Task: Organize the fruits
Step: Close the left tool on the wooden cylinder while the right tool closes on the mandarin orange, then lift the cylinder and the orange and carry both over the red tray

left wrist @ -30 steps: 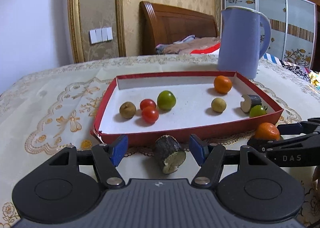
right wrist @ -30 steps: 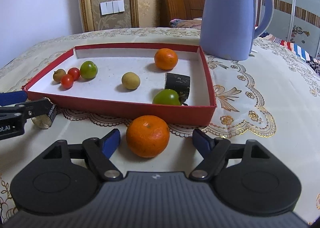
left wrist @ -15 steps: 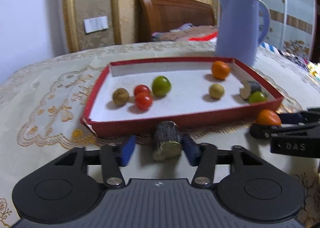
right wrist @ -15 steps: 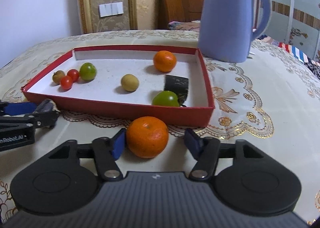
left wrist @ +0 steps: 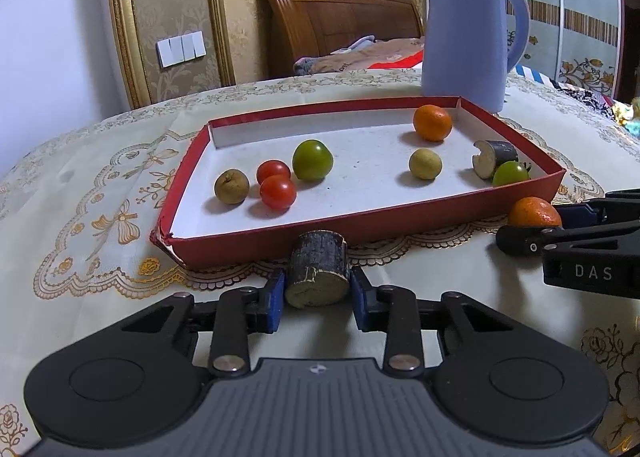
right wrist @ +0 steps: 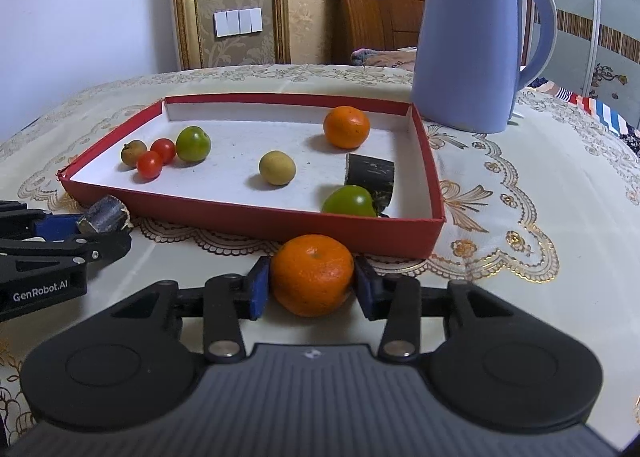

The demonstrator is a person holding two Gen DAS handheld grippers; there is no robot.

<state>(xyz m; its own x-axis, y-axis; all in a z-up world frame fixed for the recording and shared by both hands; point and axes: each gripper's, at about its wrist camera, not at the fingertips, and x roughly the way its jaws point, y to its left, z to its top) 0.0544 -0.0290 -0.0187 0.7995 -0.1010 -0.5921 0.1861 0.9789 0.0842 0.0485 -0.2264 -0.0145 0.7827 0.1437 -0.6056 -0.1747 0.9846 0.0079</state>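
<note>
1. My left tool (left wrist: 318, 293) has just been closing; its blue pads now clamp the dark-skinned cut chunk (left wrist: 318, 275), which sits on the desk (left wrist: 80, 321) just in front of the red tray (left wrist: 360, 221).
2. My right tool (right wrist: 312, 285) has likewise been closing and now grips the orange (right wrist: 313, 275), on the desk against the tray's near wall.
3. Tray holds seven other pieces.

Jug (right wrist: 476, 45) behind tray (right wrist: 248, 223) (fruits in it), tangerine (right wrist: 313, 275) in front.
</note>
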